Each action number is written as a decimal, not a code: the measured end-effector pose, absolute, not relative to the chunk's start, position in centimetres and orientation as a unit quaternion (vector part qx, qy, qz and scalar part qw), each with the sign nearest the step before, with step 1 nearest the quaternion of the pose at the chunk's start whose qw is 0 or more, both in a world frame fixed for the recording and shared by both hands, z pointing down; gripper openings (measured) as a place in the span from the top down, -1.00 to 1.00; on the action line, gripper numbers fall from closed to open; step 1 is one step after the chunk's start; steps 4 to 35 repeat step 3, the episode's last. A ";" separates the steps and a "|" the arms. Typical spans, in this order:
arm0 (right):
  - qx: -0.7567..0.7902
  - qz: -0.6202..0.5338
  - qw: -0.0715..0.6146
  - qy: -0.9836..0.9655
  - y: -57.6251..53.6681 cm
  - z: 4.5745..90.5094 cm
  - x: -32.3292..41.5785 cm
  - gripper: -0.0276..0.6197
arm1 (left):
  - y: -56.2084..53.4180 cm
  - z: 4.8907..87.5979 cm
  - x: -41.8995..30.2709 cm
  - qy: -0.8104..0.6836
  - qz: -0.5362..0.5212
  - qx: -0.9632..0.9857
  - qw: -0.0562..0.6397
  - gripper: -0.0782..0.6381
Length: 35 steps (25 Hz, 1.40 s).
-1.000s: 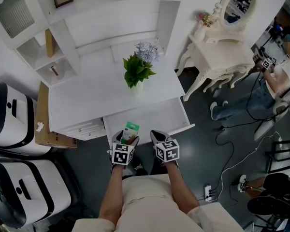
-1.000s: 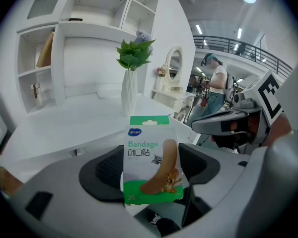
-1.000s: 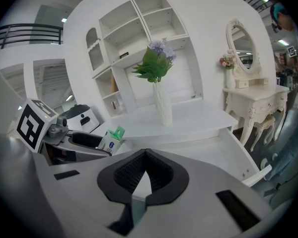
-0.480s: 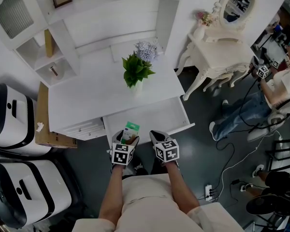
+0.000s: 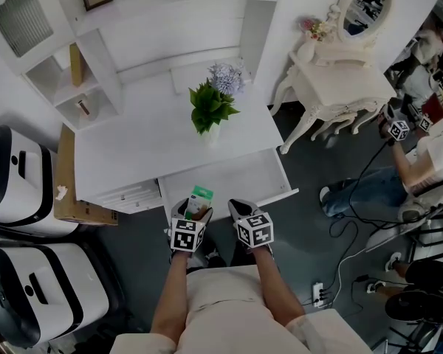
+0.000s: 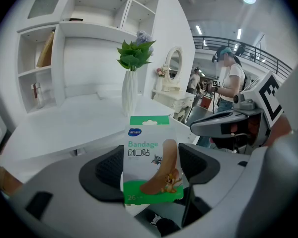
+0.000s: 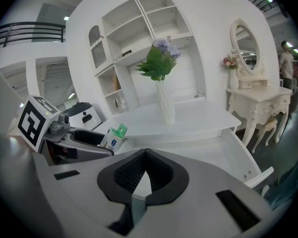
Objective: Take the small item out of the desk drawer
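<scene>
A small green-and-white bandage box point(image 5: 200, 197) stands upright between the pads of my left gripper point(image 5: 196, 205), just in front of the open desk drawer point(image 5: 283, 178). In the left gripper view the box point(image 6: 150, 157) fills the gap between the two dark pads, which press on its sides. My right gripper point(image 5: 241, 209) hangs beside it to the right, shut, with nothing in it. In the right gripper view its pads point(image 7: 134, 172) meet at the tips, and the box point(image 7: 112, 137) shows at the left. The white drawer looks bare inside.
On the white desk point(image 5: 144, 150) stands a vase of green leaves and pale flowers point(image 5: 210, 109). Shelves rise behind it. A white vanity with an oval mirror point(image 5: 332, 87) stands at the right, near a person point(image 5: 428, 150) and floor cables. White machines point(image 5: 29, 286) and a cardboard box point(image 5: 70, 209) sit at the left.
Both grippers and the bandage box have kept still. Only the person at the right edge of the head view has shifted.
</scene>
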State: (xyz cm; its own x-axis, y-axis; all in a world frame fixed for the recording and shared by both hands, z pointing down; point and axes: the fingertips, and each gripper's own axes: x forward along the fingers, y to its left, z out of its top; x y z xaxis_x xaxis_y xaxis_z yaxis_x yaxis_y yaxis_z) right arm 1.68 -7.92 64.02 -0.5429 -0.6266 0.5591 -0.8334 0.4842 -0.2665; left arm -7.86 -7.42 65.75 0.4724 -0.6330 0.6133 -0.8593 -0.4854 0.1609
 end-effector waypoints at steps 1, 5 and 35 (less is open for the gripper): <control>0.435 0.261 0.198 -0.839 -7.9 64.1 1.6 0.84 | -7.4 65.8 -7.9 -0.452 0.245 0.826 0.231 -0.22; 0.435 0.261 0.198 -0.839 -8.0 64.2 1.6 0.84 | -7.5 65.9 -7.9 -0.451 0.245 0.827 0.231 -0.22; 0.435 0.261 0.198 -0.839 -8.0 64.2 1.6 0.84 | -7.5 65.9 -7.9 -0.451 0.245 0.827 0.231 -0.22</control>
